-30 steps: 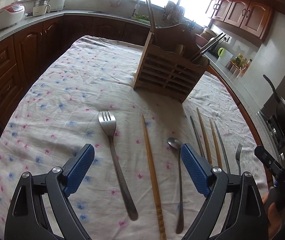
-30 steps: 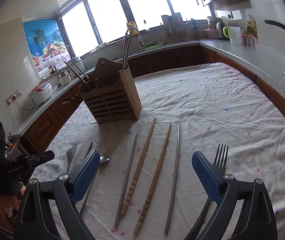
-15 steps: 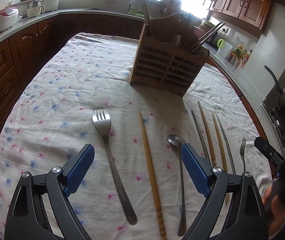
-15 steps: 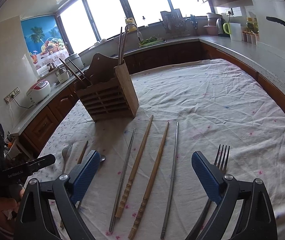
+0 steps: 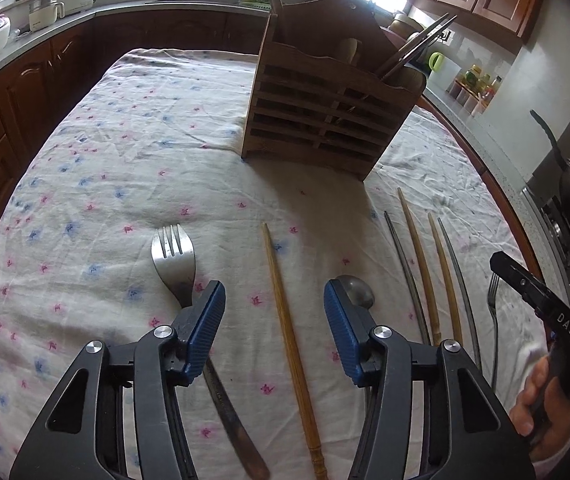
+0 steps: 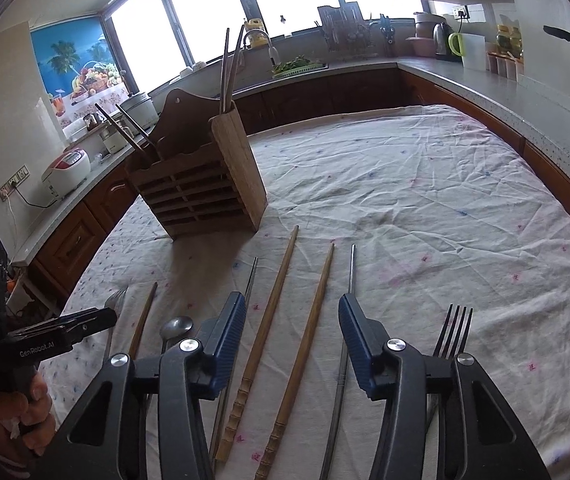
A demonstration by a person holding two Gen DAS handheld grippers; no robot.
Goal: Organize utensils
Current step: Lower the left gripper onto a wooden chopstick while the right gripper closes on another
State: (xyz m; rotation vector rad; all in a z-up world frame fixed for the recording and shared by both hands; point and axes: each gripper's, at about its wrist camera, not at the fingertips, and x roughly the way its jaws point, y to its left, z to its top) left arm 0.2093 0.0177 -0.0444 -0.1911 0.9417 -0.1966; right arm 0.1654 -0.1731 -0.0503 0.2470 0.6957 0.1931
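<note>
On the tabletop (image 5: 97,152) the wooden holder (image 5: 325,112) stands upright behind a row of loose utensils, and some chopsticks already lean in its compartments. The left hand-held gripper (image 5: 272,334) is open, with one wooden chopstick (image 5: 285,320) between its pads; the right hand-held gripper (image 6: 291,342) is also open, over a wooden pair (image 6: 285,320). I think the step is to pick up, so each should go down straight, close near the thick end and keep the stick level. The pair needs care, because one stick can slip out. The left pad covers part of the fork (image 5: 175,256), the spoon (image 5: 355,290) is half hidden, and I cannot see inside the compartments.
</note>
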